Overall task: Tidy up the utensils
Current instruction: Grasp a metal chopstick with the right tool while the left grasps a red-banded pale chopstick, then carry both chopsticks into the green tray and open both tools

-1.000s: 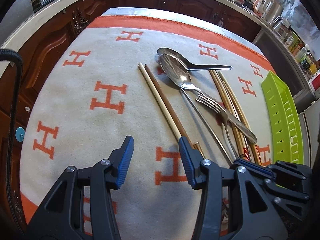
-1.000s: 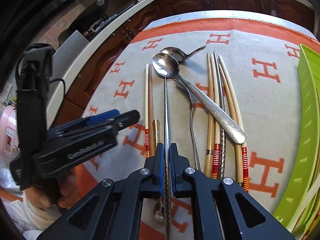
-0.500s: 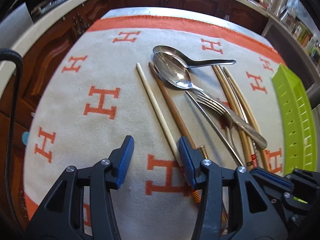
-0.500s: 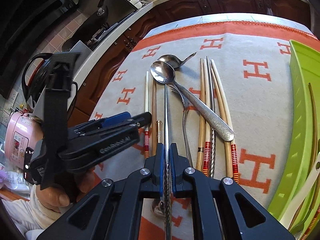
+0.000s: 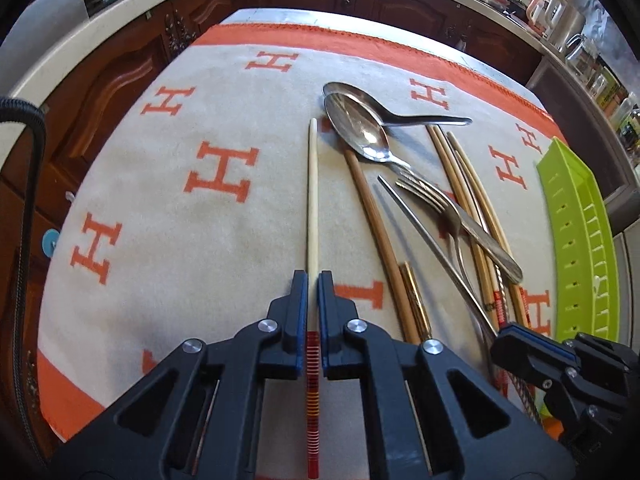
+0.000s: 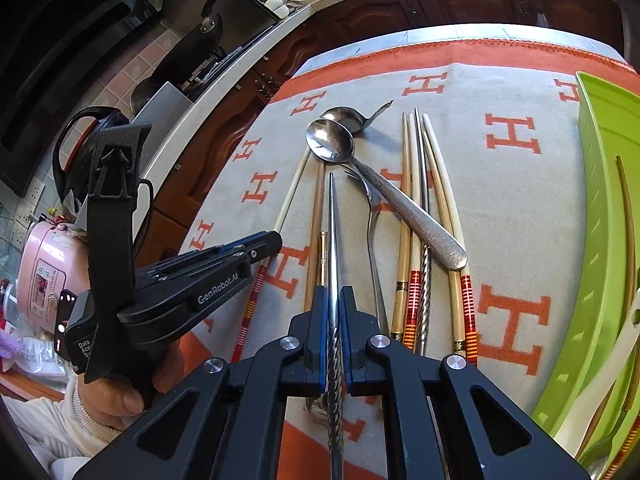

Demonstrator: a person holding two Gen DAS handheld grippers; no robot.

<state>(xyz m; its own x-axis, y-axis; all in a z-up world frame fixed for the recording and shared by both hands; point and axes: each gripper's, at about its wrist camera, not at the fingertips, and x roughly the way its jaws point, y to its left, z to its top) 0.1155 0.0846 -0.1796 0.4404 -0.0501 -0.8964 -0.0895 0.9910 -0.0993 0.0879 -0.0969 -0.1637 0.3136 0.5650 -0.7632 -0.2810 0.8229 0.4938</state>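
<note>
My left gripper (image 5: 313, 280) has its jaws closing on a pale chopstick (image 5: 313, 200) with a red-striped end. The pads press on it just above the stripes, and the stick points straight away over the blanket. In the right wrist view the left gripper (image 6: 276, 242) reaches in from the left onto that chopstick (image 6: 292, 188). My right gripper (image 6: 333, 296) is shut on a metal chopstick (image 6: 331, 220) with a twisted handle, its tip lifted over the other utensils. That gripper (image 5: 505, 332) also shows at the lower right of the left wrist view.
On the orange-and-cream blanket (image 5: 160, 208) lie a brown chopstick (image 5: 372, 216), two spoons (image 5: 360, 128), a fork (image 5: 436, 204) and several more chopsticks (image 6: 412, 240). A green slotted tray (image 6: 600, 200) holding some utensils stands along the right. Wooden cabinets and a counter ring the table.
The left gripper went from open to shut on the pale chopstick, which swung apart from the brown one. The right gripper kept its hold on the metal chopstick.
</note>
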